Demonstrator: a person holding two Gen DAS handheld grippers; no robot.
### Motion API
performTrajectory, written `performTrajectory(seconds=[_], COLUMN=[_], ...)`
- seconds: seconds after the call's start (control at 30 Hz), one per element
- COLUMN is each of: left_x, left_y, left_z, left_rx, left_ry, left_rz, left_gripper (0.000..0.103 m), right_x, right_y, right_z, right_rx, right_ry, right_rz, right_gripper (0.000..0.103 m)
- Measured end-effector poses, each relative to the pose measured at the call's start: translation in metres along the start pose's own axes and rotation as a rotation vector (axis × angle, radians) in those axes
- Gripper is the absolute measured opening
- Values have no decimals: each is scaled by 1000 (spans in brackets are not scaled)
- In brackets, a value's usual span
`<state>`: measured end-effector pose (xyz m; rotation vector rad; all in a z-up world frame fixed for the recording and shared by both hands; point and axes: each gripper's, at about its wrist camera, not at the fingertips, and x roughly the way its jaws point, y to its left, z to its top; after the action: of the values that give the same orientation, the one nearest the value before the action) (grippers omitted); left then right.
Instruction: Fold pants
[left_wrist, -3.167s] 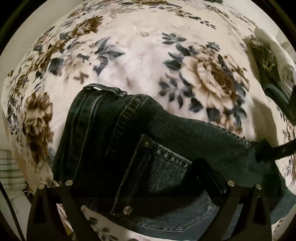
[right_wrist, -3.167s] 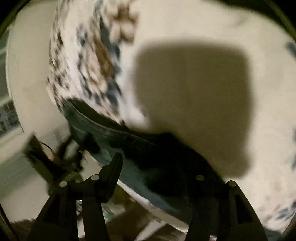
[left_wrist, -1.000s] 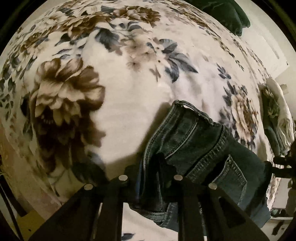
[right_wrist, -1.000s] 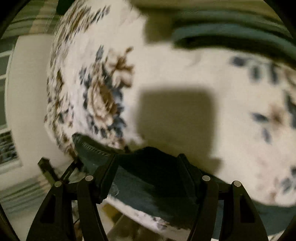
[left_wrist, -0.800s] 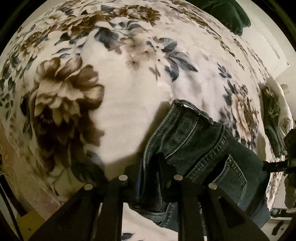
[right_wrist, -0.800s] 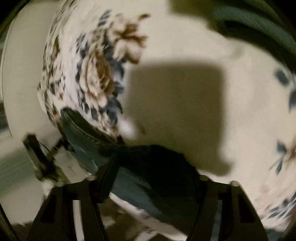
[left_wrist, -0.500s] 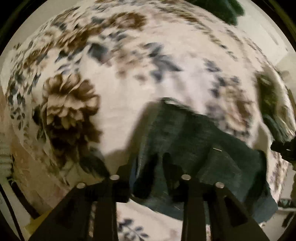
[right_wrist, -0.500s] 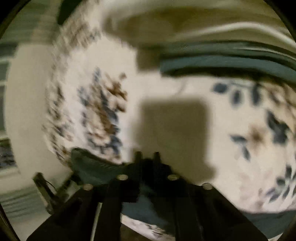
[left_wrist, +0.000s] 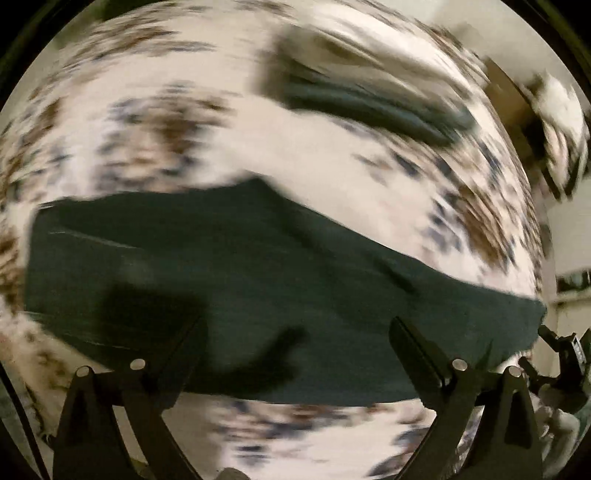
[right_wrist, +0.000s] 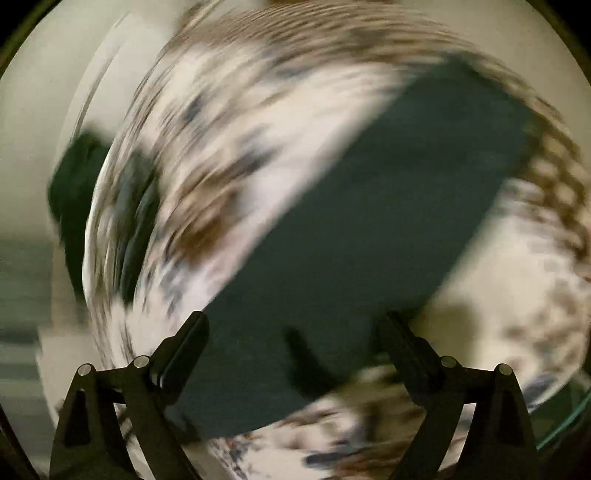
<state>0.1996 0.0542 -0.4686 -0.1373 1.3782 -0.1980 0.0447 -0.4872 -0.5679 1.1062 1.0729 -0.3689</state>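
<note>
The dark denim pants (left_wrist: 258, 288) lie as a long folded band on the floral bedspread (left_wrist: 155, 140). Both views are heavily motion-blurred. My left gripper (left_wrist: 295, 332) is open, its jaws spread wide above the pants and holding nothing. In the right wrist view the pants (right_wrist: 369, 221) run diagonally from lower left to upper right. My right gripper (right_wrist: 291, 328) is open too, jaws wide above the near end of the pants, empty. The right gripper also shows at the far right edge of the left wrist view (left_wrist: 561, 354).
A stack of folded clothes (left_wrist: 369, 99) lies further back on the bed. A dark green object (right_wrist: 74, 177) sits at the bed's far edge by the pale wall. The bed edge runs just below the pants.
Both grippers have opened and let go of the pants. Both have swung quickly, so the pants now lie spread flat below them.
</note>
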Motion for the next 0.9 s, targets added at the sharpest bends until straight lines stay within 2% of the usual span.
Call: performTrajectory(seconds=[0.07,0.13,0.2,0.27,0.33,0.37,0.43,0.53,0.63,0.83,0.9], left_x=[22,37,56,72,92,98,115,125,127,129,129], left_y=[-47,-83,-122,-150,-174,-179,-186,-187,-185,-185,-187], left_z=[-5,-10,-16,-21,-24,-26,-27,-25,-20,-20,-21], left_rx=[43,74,129,185,247,261,282,273,242,236,237], left_ry=[35,56,79,88,107,116,142,153,161,160,159], left_rz=[-21,-31,-32,-23,18,29,84,99,101,108,109], left_gripper=[100,100,100,100,100,100,100,100,100,100,101], right_x=[-13,-15,-3,11,25,27,25,15,13,-25,-16], right_y=[-54,-103,-126,-138,-140,-137,-129,-126,-131,-128,-134], right_z=[23,47,61,73,83,86,92,93,92,91,101], right_rx=[100,179,204,207,200,187,161,124,97,65,93], right_ry=[-38,-63,-47,-38,-40,-51,-71,-97,-109,-207,-192], right_rz=[45,148,212,243,298,320,362,439,418,335,352], right_gripper=[93,82,73,72,71,71,56,55,53,53,53])
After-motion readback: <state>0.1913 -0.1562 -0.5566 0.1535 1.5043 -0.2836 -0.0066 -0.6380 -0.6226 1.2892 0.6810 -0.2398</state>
